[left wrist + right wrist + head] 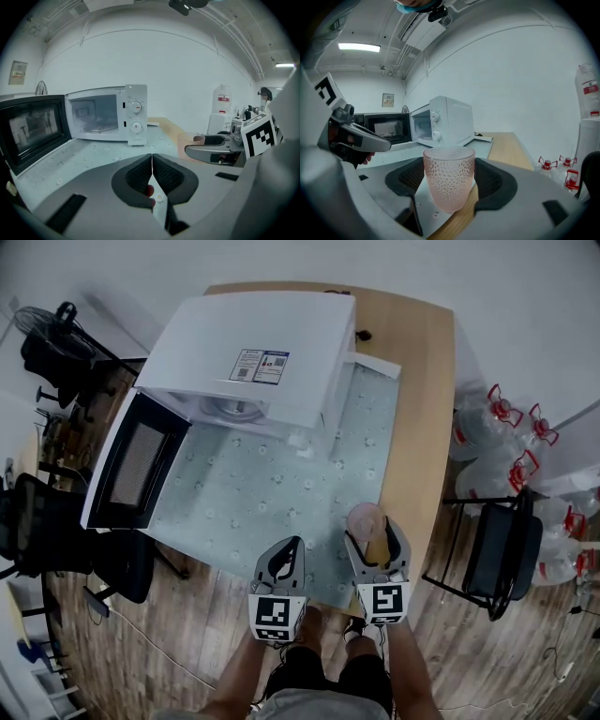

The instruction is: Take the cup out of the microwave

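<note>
Right gripper view: right gripper (pixel 450 180) clamps the upright cup (pixel 448 171) between its jaws.

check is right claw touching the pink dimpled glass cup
Touching. Right gripper view: right claw squeezes both sides of pink dimpled glass cup.

Count, from the head view and the left gripper view:

- one desk (pixel 422 362), with one patterned mat (pixel 272 493) on it
- one microwave (pixel 248 352), at the desk's far left corner
- two dials on its panel: upper dial (pixel 136 107), lower dial (pixel 136 126)
- one cup (pixel 367 519), by the desk's near edge
- two grippers: left gripper (pixel 286 559), right gripper (pixel 375 532)
- two chairs off the desk: black chair (pixel 502 554) past its right edge, office chair (pixel 37 531) past its left edge
- one fan (pixel 37 324)
- red-handled water bottles (pixel 502 409) past the right edge: at least four, exact number unclear
</note>
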